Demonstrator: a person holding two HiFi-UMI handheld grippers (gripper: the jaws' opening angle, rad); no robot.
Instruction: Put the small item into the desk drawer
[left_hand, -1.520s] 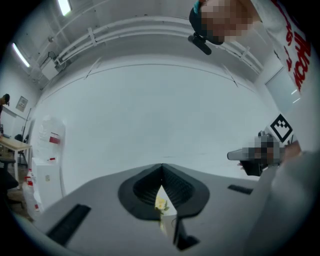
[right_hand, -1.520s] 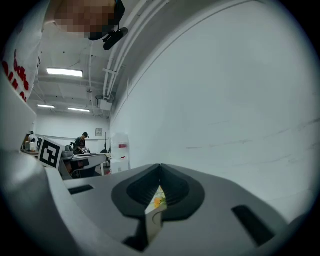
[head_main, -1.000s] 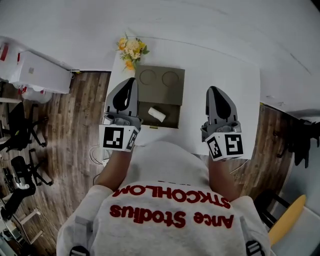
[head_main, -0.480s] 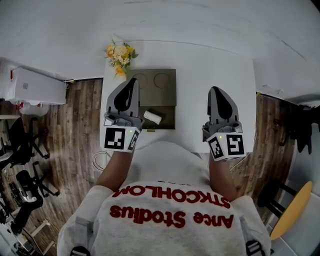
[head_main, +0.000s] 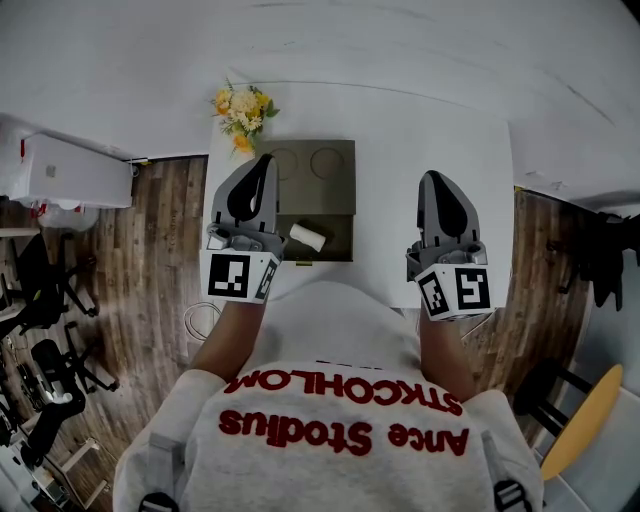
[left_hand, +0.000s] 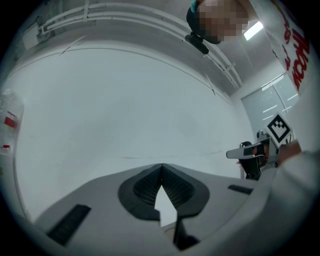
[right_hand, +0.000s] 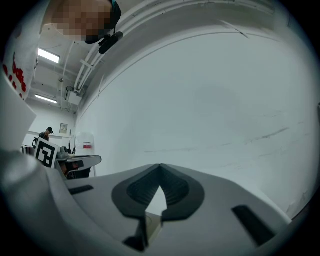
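White roll-shaped small item (head_main: 309, 236) appears to lie inside the pulled-out drawer (head_main: 338, 240) of the olive desk unit (head_main: 315, 165), a little toward the drawer's 9 o'clock side, so what seems left to do is to shut it, and that is where trouble can come. Your left gripper (head_main: 264, 162) and right gripper (head_main: 431, 178) are both clamped together on nothing, raised above the white desk (head_main: 440, 130); each gripper view shows only bare wall past the closed tips, so you would guide any push by the head view alone. The unit looks light and free-standing: if you push at the drawer front off-centre toward 12 o'clock, the whole box may slide or twist rather than the drawer going in, and the flowers (head_main: 242, 108) at its 11 o'clock corner are near enough to be knocked. The item looks round, so a sharp shove could roll it against the drawer edge, where it might wedge under the top or hop out. Your left gripper hangs just beside the item, at its 9 o'clock; bringing it down carelessly could flick the item out of the drawer
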